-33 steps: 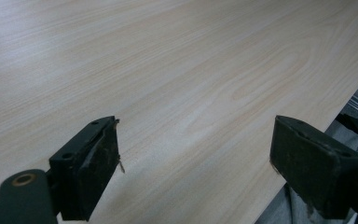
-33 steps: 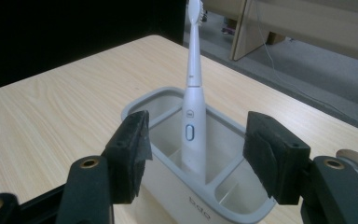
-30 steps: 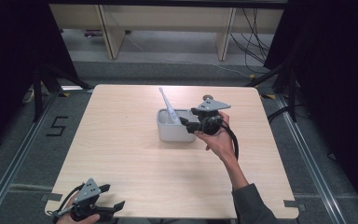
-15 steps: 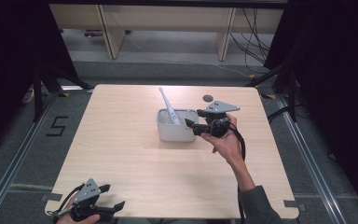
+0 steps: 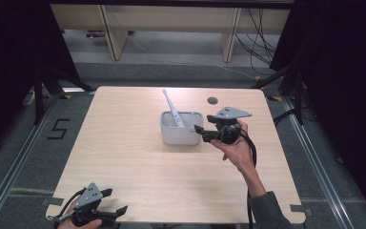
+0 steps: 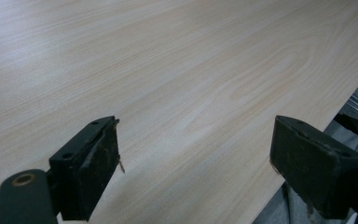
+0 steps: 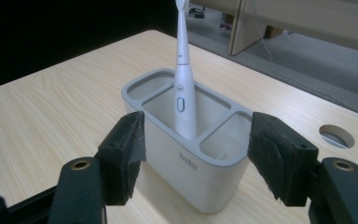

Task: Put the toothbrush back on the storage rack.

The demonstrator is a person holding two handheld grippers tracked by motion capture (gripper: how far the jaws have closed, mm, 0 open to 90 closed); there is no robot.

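A grey-white toothbrush holder (image 5: 181, 134) stands on the table's far middle. A white electric toothbrush (image 5: 172, 110) stands in it, leaning to the left. My right gripper (image 5: 200, 133) is level at the holder's right end, pointing left at it. In the right gripper view its jaws have just been opening and stand wide on either side of the holder's near end (image 7: 191, 163), with the pads off it and the toothbrush (image 7: 184, 93) behind in the middle compartment. My left gripper (image 5: 115, 201) rests open at the table's near left corner, its jaws (image 6: 196, 149) over bare wood.
The light wooden table (image 5: 138, 157) has a round cable hole (image 5: 212, 100) behind the right gripper, also seen in the right gripper view as the hole (image 7: 336, 135). Metal floor rails run along both sides, and shelving stands beyond the far edge.
My right gripper has drawn back to the right, away from the holder. The toothbrush and the holder have stayed put. The left gripper has not moved.
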